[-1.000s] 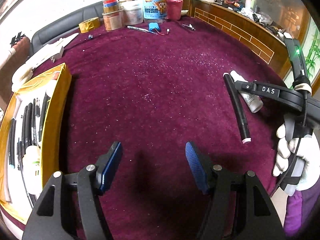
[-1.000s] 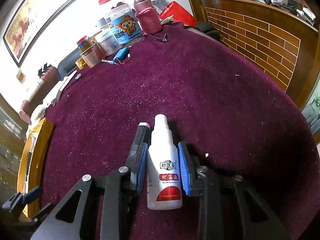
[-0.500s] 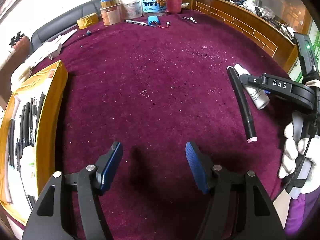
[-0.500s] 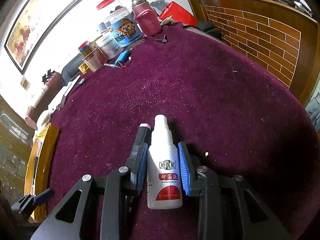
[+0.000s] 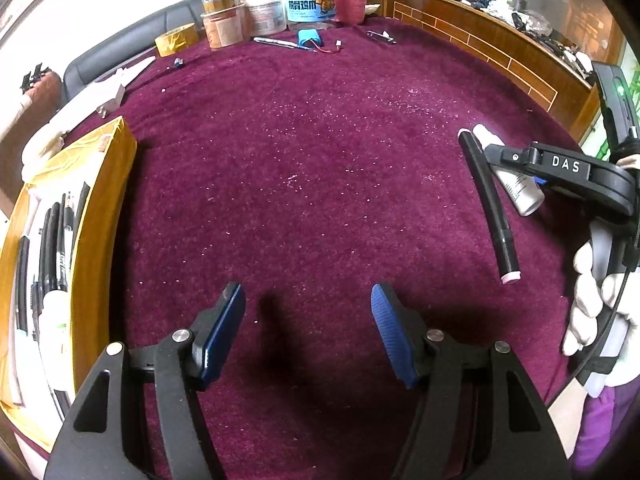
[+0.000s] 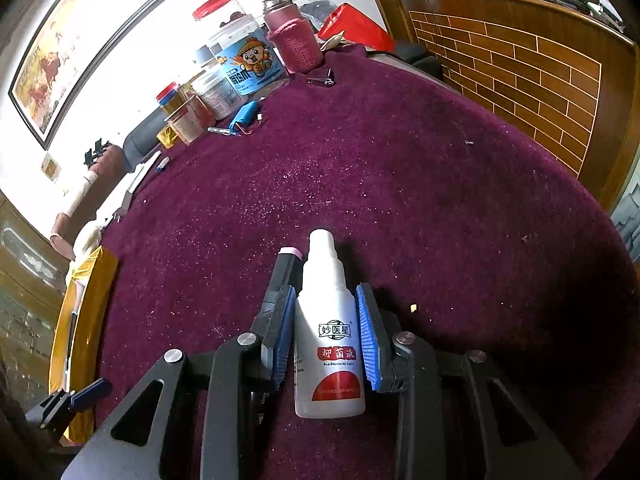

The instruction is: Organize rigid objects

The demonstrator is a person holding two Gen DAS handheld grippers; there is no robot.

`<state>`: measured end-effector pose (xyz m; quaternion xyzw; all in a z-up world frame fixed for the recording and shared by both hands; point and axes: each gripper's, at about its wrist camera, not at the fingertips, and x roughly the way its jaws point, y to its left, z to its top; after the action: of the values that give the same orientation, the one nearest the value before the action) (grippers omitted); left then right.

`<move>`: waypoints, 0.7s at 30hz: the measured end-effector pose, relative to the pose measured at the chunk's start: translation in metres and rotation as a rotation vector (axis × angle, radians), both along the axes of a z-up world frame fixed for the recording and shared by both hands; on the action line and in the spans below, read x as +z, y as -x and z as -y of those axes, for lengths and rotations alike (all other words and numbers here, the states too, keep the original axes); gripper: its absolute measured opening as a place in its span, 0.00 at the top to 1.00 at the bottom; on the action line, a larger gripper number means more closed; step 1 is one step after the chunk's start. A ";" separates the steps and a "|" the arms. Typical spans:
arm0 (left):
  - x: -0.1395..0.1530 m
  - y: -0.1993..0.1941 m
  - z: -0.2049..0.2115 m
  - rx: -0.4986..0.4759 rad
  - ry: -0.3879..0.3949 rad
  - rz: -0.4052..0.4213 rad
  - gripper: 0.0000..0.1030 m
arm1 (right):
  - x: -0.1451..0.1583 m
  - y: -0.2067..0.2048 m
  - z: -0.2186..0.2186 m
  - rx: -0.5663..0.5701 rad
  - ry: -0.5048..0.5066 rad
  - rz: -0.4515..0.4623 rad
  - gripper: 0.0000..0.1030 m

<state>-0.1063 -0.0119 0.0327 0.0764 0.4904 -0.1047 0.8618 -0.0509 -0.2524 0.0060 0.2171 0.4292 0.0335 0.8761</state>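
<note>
My right gripper (image 6: 325, 304) is shut on a white spray bottle (image 6: 329, 332) with a red label, its nozzle pointing away from me. A black pen with a pink tip (image 6: 282, 276) lies on the cloth just left of the bottle, outside the left finger. In the left wrist view the bottle (image 5: 516, 186) and the black pen (image 5: 490, 204) show at the right, with the right gripper (image 5: 532, 178) over them. My left gripper (image 5: 306, 316) is open and empty above the purple cloth. A yellow box (image 5: 94, 216) at the left holds several pens and a white bottle.
Jars, a pink-sleeved flask (image 6: 296, 42), a tape roll (image 5: 176, 39), a blue battery pack (image 5: 310, 38) and a pen stand along the far edge of the purple table (image 5: 320, 160). A wooden brick-pattern counter (image 6: 520, 72) runs along the right.
The left gripper has drawn back and lifted a little, so the table looks farther. The right gripper stays shut on the white bottle, with little movement.
</note>
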 end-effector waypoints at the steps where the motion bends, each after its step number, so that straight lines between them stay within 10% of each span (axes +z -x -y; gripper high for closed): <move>1: 0.002 0.000 0.002 -0.007 0.017 -0.002 0.37 | 0.000 0.000 0.000 0.000 0.000 0.000 0.73; 15: -0.007 -0.024 0.113 -0.291 0.079 0.005 0.40 | -0.003 0.005 0.011 -0.016 -0.085 0.016 0.74; 19: -0.007 -0.026 0.113 -0.329 0.085 0.032 0.85 | -0.003 0.008 0.011 -0.012 -0.087 0.019 0.74; 21: -0.003 -0.031 0.100 -0.312 0.149 -0.009 0.89 | -0.002 0.008 0.009 -0.006 -0.080 0.020 0.74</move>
<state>-0.0756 -0.1122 0.0299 0.0870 0.4673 -0.2734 0.8363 -0.0593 -0.2618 0.0036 0.2529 0.4183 0.0503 0.8710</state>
